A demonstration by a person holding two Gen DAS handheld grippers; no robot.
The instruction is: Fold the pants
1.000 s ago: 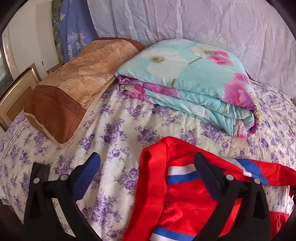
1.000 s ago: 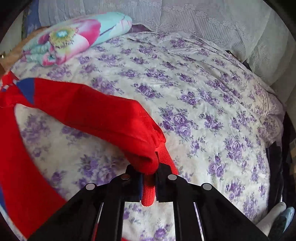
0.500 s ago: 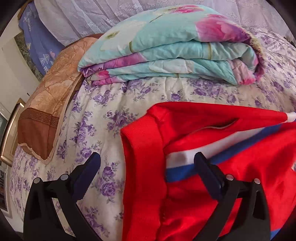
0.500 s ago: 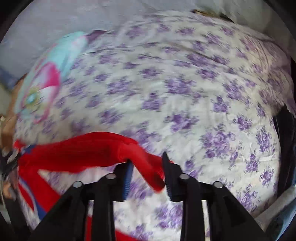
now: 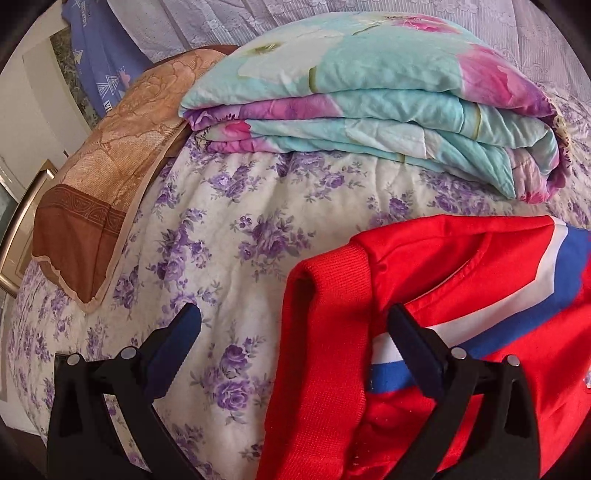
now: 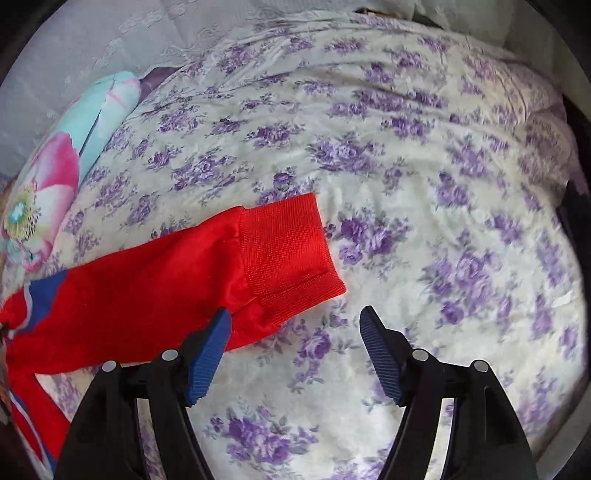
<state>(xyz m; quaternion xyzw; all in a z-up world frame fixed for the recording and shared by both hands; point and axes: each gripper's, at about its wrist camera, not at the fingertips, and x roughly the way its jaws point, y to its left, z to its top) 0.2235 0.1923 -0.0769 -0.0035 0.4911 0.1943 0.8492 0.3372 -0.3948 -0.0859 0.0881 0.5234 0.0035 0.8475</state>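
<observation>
Red pants (image 5: 436, 280) with white and blue stripes lie on the flowered bed. In the left wrist view their ribbed waistband (image 5: 325, 332) sits between my open fingers. My left gripper (image 5: 291, 325) is open just above the fabric, gripping nothing. In the right wrist view a pant leg (image 6: 147, 295) lies flat with its ribbed cuff (image 6: 288, 251) pointing right. My right gripper (image 6: 295, 321) is open and empty, just in front of the cuff; its left fingertip (image 6: 218, 332) overlaps the leg's edge.
A folded turquoise and pink floral quilt (image 5: 369, 103) lies beyond the pants, also showing in the right wrist view (image 6: 55, 177). A brown pillow (image 5: 110, 166) lies at the left. The purple-flowered bedsheet (image 6: 443, 221) spreads to the right. A lace curtain (image 5: 517, 29) hangs behind.
My right gripper has opened and let go of the pant leg cuff, which now lies flat on the bed. My left gripper stayed open and shifted over the waistband.
</observation>
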